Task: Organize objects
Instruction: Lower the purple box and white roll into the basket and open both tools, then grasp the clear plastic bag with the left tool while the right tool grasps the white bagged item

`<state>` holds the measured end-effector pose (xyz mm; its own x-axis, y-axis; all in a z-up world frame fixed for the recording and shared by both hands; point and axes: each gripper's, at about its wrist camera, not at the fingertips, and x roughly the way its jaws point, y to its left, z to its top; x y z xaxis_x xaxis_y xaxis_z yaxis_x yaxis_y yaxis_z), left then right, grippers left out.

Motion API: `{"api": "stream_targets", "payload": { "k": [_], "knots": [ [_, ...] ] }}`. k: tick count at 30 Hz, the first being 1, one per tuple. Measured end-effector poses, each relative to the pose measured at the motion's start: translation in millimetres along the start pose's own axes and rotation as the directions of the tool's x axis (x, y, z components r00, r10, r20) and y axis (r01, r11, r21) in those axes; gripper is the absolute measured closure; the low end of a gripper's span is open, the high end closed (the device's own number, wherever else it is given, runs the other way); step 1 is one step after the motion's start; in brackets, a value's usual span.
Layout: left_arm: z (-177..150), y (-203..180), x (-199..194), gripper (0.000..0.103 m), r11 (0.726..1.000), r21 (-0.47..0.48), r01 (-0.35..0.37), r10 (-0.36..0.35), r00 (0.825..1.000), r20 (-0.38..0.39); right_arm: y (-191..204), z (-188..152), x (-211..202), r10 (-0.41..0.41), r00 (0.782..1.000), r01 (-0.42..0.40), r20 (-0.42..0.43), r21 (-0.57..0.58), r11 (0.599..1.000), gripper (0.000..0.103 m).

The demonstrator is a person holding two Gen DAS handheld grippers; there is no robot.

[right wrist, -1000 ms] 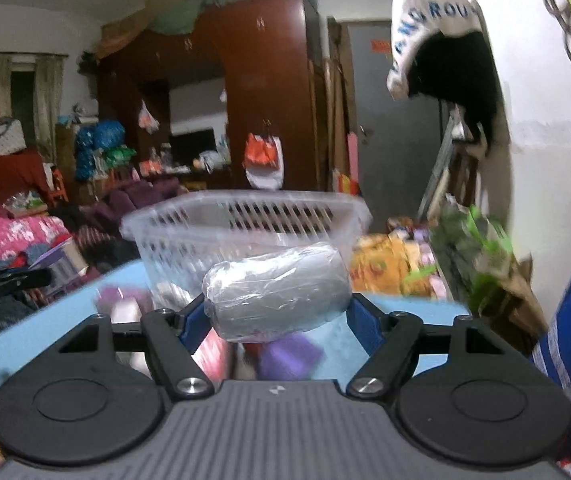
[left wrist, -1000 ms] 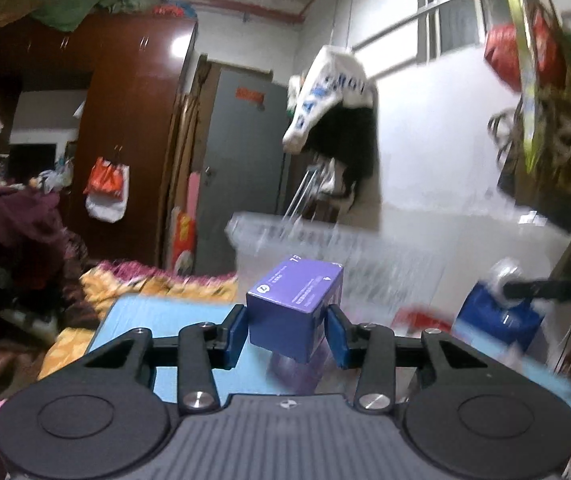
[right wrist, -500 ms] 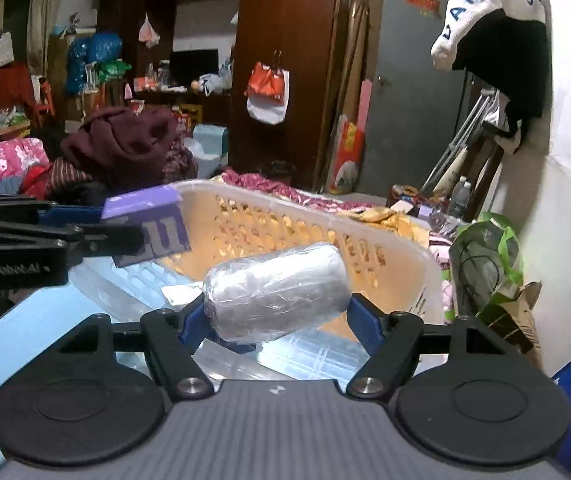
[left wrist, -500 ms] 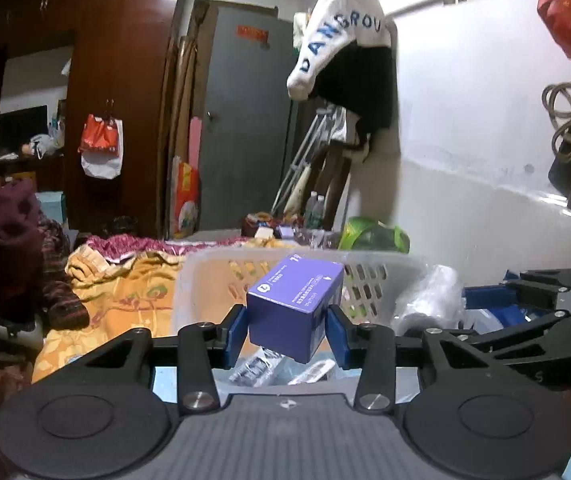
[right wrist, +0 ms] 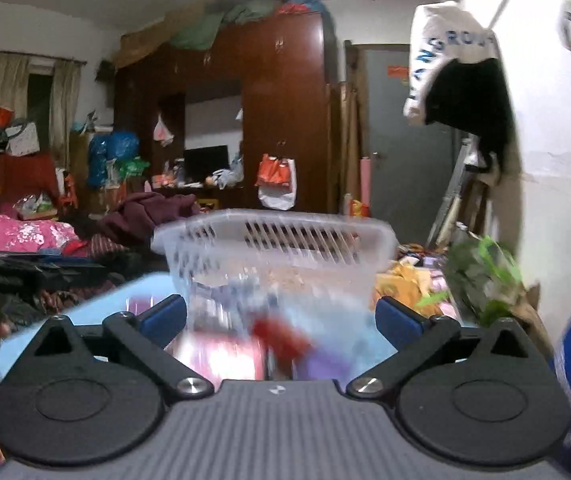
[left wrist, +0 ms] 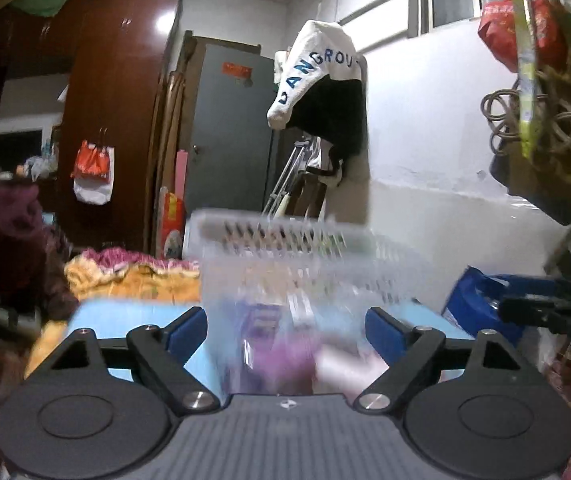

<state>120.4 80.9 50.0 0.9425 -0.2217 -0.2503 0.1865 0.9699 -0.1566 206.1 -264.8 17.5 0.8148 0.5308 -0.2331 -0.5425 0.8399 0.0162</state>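
Note:
A clear slotted plastic basket (left wrist: 285, 240) (right wrist: 269, 240) stands on the light blue table (left wrist: 125, 316) (right wrist: 85, 316), blurred by motion. My left gripper (left wrist: 285, 328) faces its near wall, jaws opening, with nothing between the blue pads (left wrist: 187, 330). My right gripper (right wrist: 281, 318) is also opening wide and holds nothing. Blurred purple and pink items (left wrist: 277, 356) show low through the basket wall in the left wrist view. Blurred red, pink and purple items (right wrist: 269, 348) lie before the basket in the right wrist view. The purple box and the wrapped silver roll are not clearly visible.
The other gripper (left wrist: 545, 308) (right wrist: 25, 272) shows at the edge of each view. A blue bag (left wrist: 477, 300) stands right of the table, piled clothes (left wrist: 5, 240) left. A wardrobe (right wrist: 281, 120), grey door (left wrist: 229, 140) and hanging jacket (left wrist: 321, 80) lie beyond.
Both grippers have opened and pulled back from over the basket. The purple box has left the left jaws and the silver roll has left the right jaws.

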Motion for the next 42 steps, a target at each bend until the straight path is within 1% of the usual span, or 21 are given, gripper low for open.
{"api": "stream_targets", "payload": {
  "k": [2, 3, 4, 5, 7, 8, 9, 10, 11, 12, 13, 16, 18, 19, 21, 23, 25, 28, 33, 39, 42],
  "knots": [
    [-22.8, 2.3, -11.1, 0.014, 0.999, -0.033, -0.002, 0.002, 1.000, -0.004, -2.1, -30.5, -13.0, -0.011, 1.000, 0.011, -0.003, 0.039, 0.999, 0.004],
    [-34.0, 2.5, -16.0, 0.014, 0.999, -0.050, -0.006, 0.006, 1.000, -0.002, -3.5, -40.6, -14.9, 0.000, 1.000, 0.000, -0.009, 0.064, 0.998, 0.013],
    [-38.6, 2.7, -17.7, 0.014, 0.998, -0.056, -0.007, 0.007, 1.000, -0.004, -3.5, -49.6, -16.0, 0.014, 1.000, -0.012, -0.018, 0.085, 0.996, 0.022],
    [-42.5, 3.0, -19.1, 0.014, 0.998, -0.059, -0.009, 0.009, 1.000, -0.003, -3.6, -53.7, -14.6, 0.021, 0.999, -0.018, -0.027, 0.092, 0.996, 0.025],
    [-49.5, 0.0, -22.2, 0.014, 0.998, -0.053, -0.017, 0.017, 1.000, -0.003, -1.6, -57.2, -6.3, -0.007, 0.999, 0.010, -0.041, 0.085, 0.996, 0.030],
    [-51.5, -1.7, -19.9, 0.014, 0.999, -0.042, -0.018, 0.018, 1.000, -0.013, -0.9, -57.5, 0.5, -0.017, 0.998, 0.022, -0.060, 0.082, 0.996, 0.034],
    [-52.7, -3.2, -16.9, 0.014, 0.999, -0.038, -0.020, 0.020, 1.000, -0.020, -2.6, -58.9, 6.2, -0.002, 0.996, 0.009, -0.086, 0.083, 0.996, 0.047],
    [-55.8, -4.1, -15.2, 0.014, 0.999, -0.038, -0.024, 0.023, 0.999, -0.025, -2.4, -62.3, 10.9, 0.028, 0.994, -0.019, -0.105, 0.092, 0.996, 0.055],
    [-58.1, -6.0, -12.2, 0.014, 0.999, -0.040, -0.026, 0.024, 0.999, -0.034, -2.8, -65.2, 12.7, 0.042, 0.992, -0.031, -0.115, 0.095, 0.995, 0.057],
    [-60.6, -7.9, -9.7, 0.014, 0.999, -0.038, -0.023, 0.021, 0.999, -0.041, -2.2, -66.2, 11.7, 0.037, 0.993, -0.027, -0.109, 0.088, 0.996, 0.058],
    [-64.4, -9.9, -8.3, 0.014, 0.999, -0.031, -0.024, 0.022, 0.999, -0.049, -2.0, -66.4, 10.1, 0.029, 0.994, -0.020, -0.104, 0.083, 0.996, 0.061],
    [-72.6, -17.7, -5.0, 0.015, 0.999, -0.005, -0.042, 0.041, 0.997, -0.060, -4.0, -69.1, -0.3, -0.010, 0.996, 0.016, -0.092, 0.068, 0.998, 0.062],
    [-75.8, -23.5, -4.6, 0.017, 0.999, 0.007, -0.043, 0.044, 0.997, -0.063, -9.7, -72.2, -6.2, -0.013, 0.996, 0.020, -0.086, 0.082, 0.996, 0.062],
    [-76.9, -26.9, -4.5, 0.018, 0.999, 0.016, -0.045, 0.046, 0.997, -0.063, -13.8, -72.8, -8.6, -0.009, 0.997, 0.017, -0.083, 0.093, 0.996, 0.062],
    [-80.0, -33.5, -2.7, 0.025, 0.997, 0.042, -0.058, 0.061, 0.996, -0.070, -11.7, -79.0, -11.9, -0.019, 0.997, 0.026, -0.081, 0.094, 0.995, 0.063],
    [-84.1, -34.7, -0.1, 0.055, 0.996, 0.056, -0.072, 0.077, 0.994, -0.082, -13.5, -80.0, -13.5, -0.022, 0.997, 0.030, -0.077, 0.095, 0.995, 0.063],
    [-86.3, -32.2, -1.0, 0.056, 0.997, 0.048, -0.060, 0.064, 0.995, -0.077, -13.7, -80.6, -16.0, -0.026, 0.997, 0.032, -0.069, 0.091, 0.995, 0.063],
    [-85.7, -30.1, -7.0, 0.057, 0.996, 0.049, -0.078, 0.079, 0.996, -0.033, -14.5, -79.4, -19.9, -0.033, 0.998, 0.037, -0.053, 0.084, 0.996, 0.063],
    [-81.1, -20.8, -22.5, 0.057, 0.997, 0.027, -0.068, 0.067, 0.997, 0.034, -19.3, -77.3, -28.6, -0.035, 0.999, 0.037, -0.018, 0.100, 0.994, 0.065],
    [-77.7, -11.4, -32.3, 0.057, 0.998, -0.003, -0.065, 0.065, 0.993, 0.097, -19.7, -78.6, -25.1, -0.034, 0.999, 0.037, -0.029, 0.097, 0.995, 0.065],
    [-75.3, -10.6, -35.8, 0.057, 0.998, -0.006, -0.057, 0.057, 0.992, 0.115, -22.3, -77.7, -29.6, -0.029, 0.999, 0.030, -0.014, 0.109, 0.994, 0.065]
  ]
}}
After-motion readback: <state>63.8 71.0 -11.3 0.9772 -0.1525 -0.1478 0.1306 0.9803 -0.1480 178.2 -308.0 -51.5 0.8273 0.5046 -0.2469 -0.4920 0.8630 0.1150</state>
